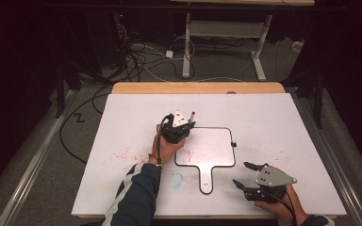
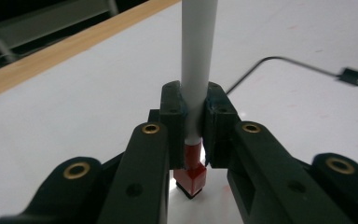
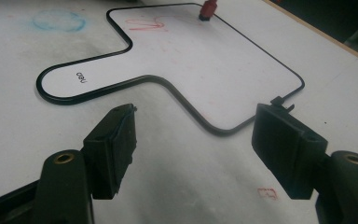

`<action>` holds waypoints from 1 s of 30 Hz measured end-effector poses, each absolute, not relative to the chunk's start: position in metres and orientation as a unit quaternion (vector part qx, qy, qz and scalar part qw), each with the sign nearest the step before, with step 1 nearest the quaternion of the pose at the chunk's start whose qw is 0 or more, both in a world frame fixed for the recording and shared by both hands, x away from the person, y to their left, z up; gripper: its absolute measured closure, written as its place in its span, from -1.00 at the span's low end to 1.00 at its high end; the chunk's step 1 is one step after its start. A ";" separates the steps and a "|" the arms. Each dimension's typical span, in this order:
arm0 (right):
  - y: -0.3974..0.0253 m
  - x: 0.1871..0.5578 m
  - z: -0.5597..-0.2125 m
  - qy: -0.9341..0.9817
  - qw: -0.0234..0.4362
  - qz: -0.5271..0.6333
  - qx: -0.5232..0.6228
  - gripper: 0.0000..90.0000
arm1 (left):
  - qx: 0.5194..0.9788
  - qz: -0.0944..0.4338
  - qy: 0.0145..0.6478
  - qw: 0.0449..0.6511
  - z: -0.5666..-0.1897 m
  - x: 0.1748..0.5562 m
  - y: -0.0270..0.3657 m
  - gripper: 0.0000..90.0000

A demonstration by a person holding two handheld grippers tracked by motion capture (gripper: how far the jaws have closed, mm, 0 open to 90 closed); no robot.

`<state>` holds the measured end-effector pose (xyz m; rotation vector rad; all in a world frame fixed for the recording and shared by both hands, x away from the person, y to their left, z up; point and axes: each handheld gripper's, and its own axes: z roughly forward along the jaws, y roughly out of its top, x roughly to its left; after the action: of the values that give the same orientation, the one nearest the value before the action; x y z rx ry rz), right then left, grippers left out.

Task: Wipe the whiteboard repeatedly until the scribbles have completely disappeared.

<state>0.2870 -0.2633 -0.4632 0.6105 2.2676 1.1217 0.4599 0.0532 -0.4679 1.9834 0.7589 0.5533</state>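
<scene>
Marker (image 2: pixel 196 70) in left tool (image 2: pixel 196 140)

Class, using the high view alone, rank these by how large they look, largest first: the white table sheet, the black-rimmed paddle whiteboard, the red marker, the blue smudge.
1. White table sheet
2. Paddle whiteboard
3. Blue smudge
4. Red marker, mostly hidden by the left gripper, so its rank is unsure.

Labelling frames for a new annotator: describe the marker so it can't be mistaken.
On the white table lies a black-rimmed paddle-shaped whiteboard. At its upper left corner the left hand-held gripper clamps the marker upright: a white barrel with a red tip pressed to the surface, the one pen-like thing here.
</scene>
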 end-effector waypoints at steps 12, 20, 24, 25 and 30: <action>-0.260 0.287 -0.464 0.843 0.261 0.414 0.223 -0.29 | 0.816 0.191 0.277 0.470 -0.467 0.444 0.039 0.75; -0.261 0.287 -0.464 0.843 0.261 0.414 0.223 -0.29 | 0.811 0.225 0.304 0.447 -0.467 0.459 0.063 0.75; -0.261 0.287 -0.464 0.843 0.261 0.415 0.222 -0.29 | 0.800 0.203 0.319 0.467 -0.469 0.459 0.067 0.75; -0.261 0.287 -0.464 0.843 0.261 0.415 0.222 -0.29 | 0.801 0.190 0.312 0.474 -0.469 0.456 0.064 0.75; -0.260 0.287 -0.464 0.843 0.261 0.415 0.223 -0.29 | 0.816 0.177 0.256 0.488 -0.469 0.438 0.043 0.75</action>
<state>0.2866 -0.2603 -0.4637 0.6043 2.2824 1.1228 0.4378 0.0428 -0.4692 1.9828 0.6224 0.4296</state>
